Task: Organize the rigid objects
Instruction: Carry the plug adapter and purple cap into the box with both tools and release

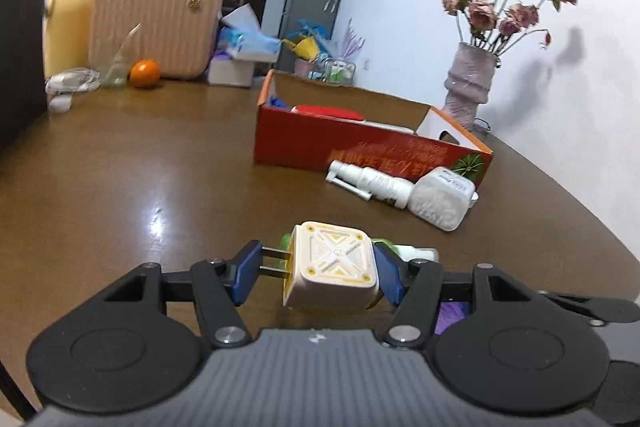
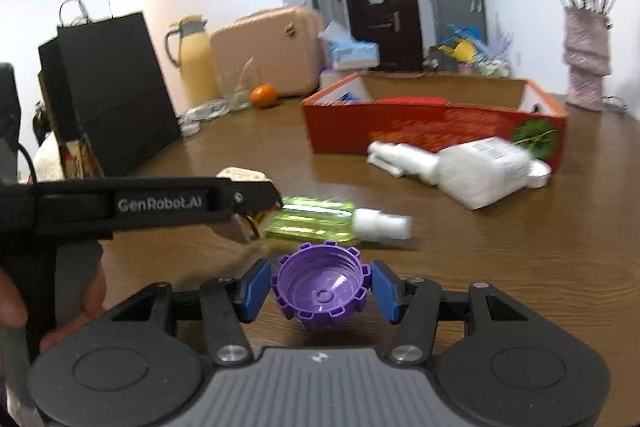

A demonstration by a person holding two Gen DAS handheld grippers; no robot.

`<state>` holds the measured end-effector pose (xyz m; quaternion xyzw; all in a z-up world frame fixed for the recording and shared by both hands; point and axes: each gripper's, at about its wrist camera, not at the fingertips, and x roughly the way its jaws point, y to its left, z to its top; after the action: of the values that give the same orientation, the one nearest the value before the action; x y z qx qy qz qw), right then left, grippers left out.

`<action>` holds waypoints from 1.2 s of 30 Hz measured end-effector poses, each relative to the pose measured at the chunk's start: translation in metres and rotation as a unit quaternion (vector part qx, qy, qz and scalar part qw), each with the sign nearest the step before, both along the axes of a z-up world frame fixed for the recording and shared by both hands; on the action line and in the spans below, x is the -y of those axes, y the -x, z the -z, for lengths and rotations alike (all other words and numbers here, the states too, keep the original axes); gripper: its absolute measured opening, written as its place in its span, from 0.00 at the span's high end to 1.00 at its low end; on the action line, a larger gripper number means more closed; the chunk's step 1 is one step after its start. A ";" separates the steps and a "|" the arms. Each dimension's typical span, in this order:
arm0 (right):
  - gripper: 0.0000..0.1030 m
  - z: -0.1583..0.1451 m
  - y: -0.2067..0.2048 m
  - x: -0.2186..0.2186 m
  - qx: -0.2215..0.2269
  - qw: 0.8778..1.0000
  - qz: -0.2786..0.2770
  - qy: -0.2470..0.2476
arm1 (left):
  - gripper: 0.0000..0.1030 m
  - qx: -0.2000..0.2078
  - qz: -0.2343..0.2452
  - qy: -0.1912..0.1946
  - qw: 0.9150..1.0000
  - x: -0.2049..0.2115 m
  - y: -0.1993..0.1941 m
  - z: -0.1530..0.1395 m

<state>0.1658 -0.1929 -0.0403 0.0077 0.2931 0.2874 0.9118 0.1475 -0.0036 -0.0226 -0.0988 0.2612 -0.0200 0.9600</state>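
My left gripper (image 1: pixel 316 273) is shut on a cream plug adapter (image 1: pixel 332 267), one blue pad on its metal prongs and the other on its far side, held just above the brown table (image 1: pixel 140 187). From the right wrist view the left gripper (image 2: pixel 256 211) shows side-on at the left with the adapter (image 2: pixel 242 174) in it. My right gripper (image 2: pixel 320 285) is shut on a purple bottle cap (image 2: pixel 320 285), open side up. A green spray bottle (image 2: pixel 320 221) lies just beyond both grippers. A red cardboard box (image 1: pixel 360 143) (image 2: pixel 432 125) stands further back, open-topped.
A white pump bottle (image 1: pixel 372 183) and a white jar (image 1: pixel 440 199) lie against the box front. A vase of flowers (image 1: pixel 468 83) stands at the far right. A black paper bag (image 2: pixel 116 95), yellow flask (image 2: pixel 196 63), pink case (image 1: pixel 156 27) and an orange (image 1: pixel 145 73) line the table's back left.
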 end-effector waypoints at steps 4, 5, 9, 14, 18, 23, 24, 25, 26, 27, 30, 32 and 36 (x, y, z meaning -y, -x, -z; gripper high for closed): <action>0.48 0.003 -0.010 -0.025 0.002 1.000 -0.023 0.004 | 0.40 0.013 -0.016 -0.009 1.000 -0.015 0.006 -0.004; 0.48 0.003 -0.017 -0.029 0.004 1.000 -0.021 0.004 | 0.40 0.015 -0.019 -0.011 1.000 -0.018 0.006 -0.006; 0.48 -0.004 -0.040 -0.038 0.025 1.000 0.009 0.017 | 0.40 0.019 -0.024 -0.010 0.999 -0.026 0.003 -0.009; 0.48 -0.009 -0.048 -0.034 0.035 0.999 0.005 0.023 | 0.40 0.018 -0.020 -0.018 0.999 -0.027 -0.010 -0.007; 0.47 -0.007 -0.053 -0.025 0.028 0.999 0.018 0.023 | 0.40 0.006 -0.010 -0.008 1.000 -0.025 -0.025 -0.002; 0.47 -0.005 -0.062 -0.016 0.025 0.999 0.032 0.027 | 0.40 0.003 0.000 -0.012 1.000 -0.020 -0.039 0.001; 0.47 -0.004 -0.065 -0.014 0.024 0.999 0.034 0.026 | 0.40 0.002 0.001 -0.013 1.000 -0.019 -0.041 0.002; 0.47 -0.004 -0.067 -0.013 0.023 0.999 0.035 0.025 | 0.40 0.001 0.001 -0.014 1.000 -0.019 -0.044 0.003; 0.48 -0.003 -0.070 -0.013 0.022 0.999 0.036 0.025 | 0.40 -0.001 0.001 -0.015 1.000 -0.018 -0.047 0.005; 0.48 -0.002 -0.072 -0.012 0.022 0.999 0.038 0.025 | 0.40 -0.003 -0.001 -0.016 1.000 -0.018 -0.050 0.007; 0.48 0.000 -0.078 -0.011 0.019 0.999 0.041 0.024 | 0.40 -0.013 -0.005 -0.018 1.000 -0.019 -0.057 0.012; 0.48 0.002 -0.080 -0.010 0.017 0.999 0.043 0.025 | 0.40 -0.015 -0.004 -0.018 1.000 -0.020 -0.059 0.013; 0.48 -0.002 -0.085 -0.006 0.023 0.998 0.047 0.022 | 0.40 -0.001 0.005 -0.031 1.000 -0.017 -0.066 0.005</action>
<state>0.2505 -0.1869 -0.0387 -0.0047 0.2775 0.2378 0.9308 0.2139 0.0136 -0.0277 -0.0681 0.2631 -0.0166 0.9622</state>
